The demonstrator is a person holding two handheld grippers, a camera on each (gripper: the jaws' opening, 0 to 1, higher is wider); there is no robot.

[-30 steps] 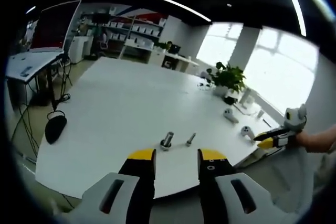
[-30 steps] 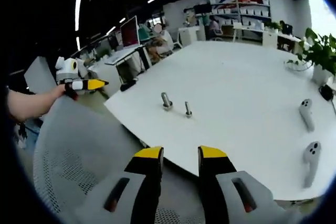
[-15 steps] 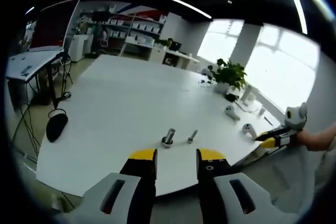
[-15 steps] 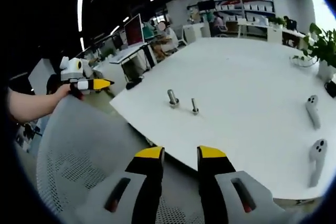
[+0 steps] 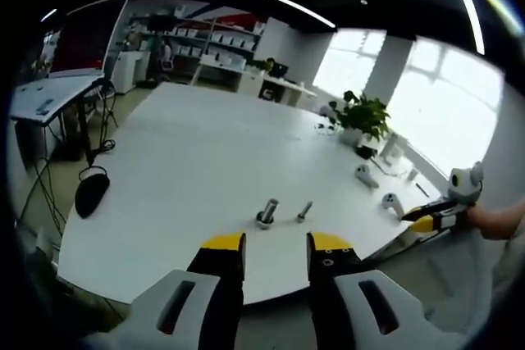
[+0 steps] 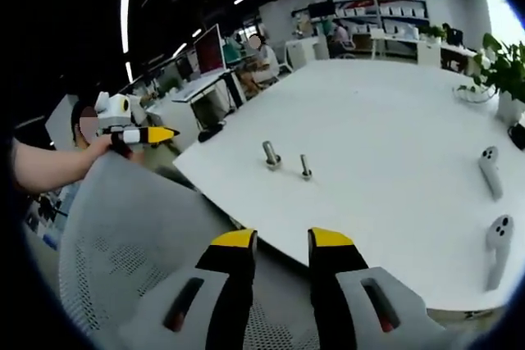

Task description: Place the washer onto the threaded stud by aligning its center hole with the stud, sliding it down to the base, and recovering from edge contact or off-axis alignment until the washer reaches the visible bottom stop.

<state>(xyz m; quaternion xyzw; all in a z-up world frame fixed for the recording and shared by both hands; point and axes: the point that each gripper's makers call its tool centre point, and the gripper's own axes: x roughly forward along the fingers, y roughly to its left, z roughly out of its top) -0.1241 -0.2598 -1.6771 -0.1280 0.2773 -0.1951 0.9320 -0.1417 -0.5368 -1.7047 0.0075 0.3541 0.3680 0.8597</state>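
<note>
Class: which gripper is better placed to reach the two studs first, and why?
Probably the left gripper: the studs stand just beyond its open jaws. The right gripper is over a mesh chair, off the table.

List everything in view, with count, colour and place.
Table: one, white, ahead of both tongs.
Threaded stud: one, metallic, upright near the table's near edge.
Smaller bolt: one, metallic, upright beside the stud, apart from it.
Handheld controllers: two, white, on the table to the right in the right gripper view.
Potted plant: one, green, far side of the table.
Mouse: one, black, at the table's left edge.
Mesh chair: one, grey, below the right tongs.
Left tongs: yellow-tipped, open, empty.
Right tongs: yellow-tipped, open, empty.
</note>
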